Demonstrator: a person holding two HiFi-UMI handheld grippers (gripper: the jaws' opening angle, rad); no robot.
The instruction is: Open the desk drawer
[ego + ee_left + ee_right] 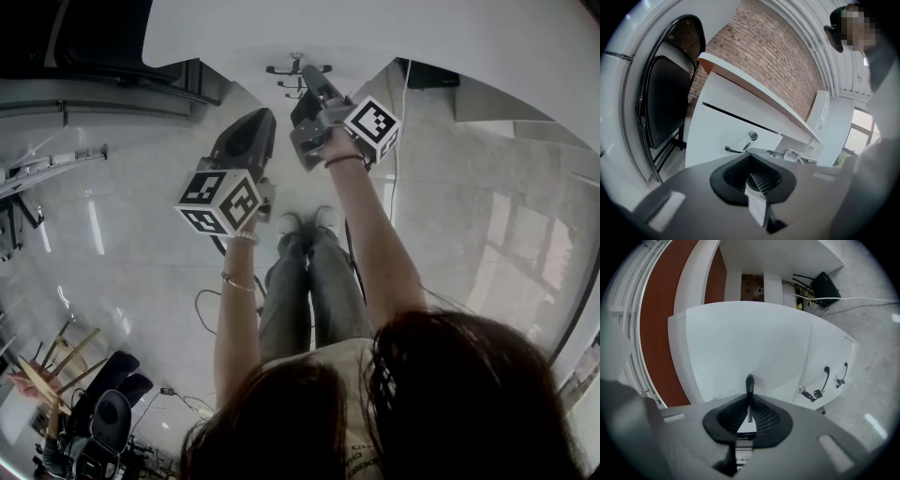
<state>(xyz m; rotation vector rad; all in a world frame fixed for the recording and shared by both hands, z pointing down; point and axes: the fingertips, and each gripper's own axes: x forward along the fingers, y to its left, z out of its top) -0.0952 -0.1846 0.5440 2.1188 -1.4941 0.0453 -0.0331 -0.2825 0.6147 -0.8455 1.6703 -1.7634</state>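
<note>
between the closed jaws of the right gripper [749, 411] stands the slim black drawer handle [749, 384], fixed to the white drawer front [740, 343] just ahead. the handle looks rigid and slick, so a firm mid-bar pinch suits it. the left gripper [753, 174] is closed and empty.

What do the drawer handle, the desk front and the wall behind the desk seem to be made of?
The drawer handle is black with a slight sheen: painted metal or plastic, I can't tell which. The desk front is a smooth matte white panel, probably laminated or painted board. The wall is exposed reddish brick with mortar lines.
</note>
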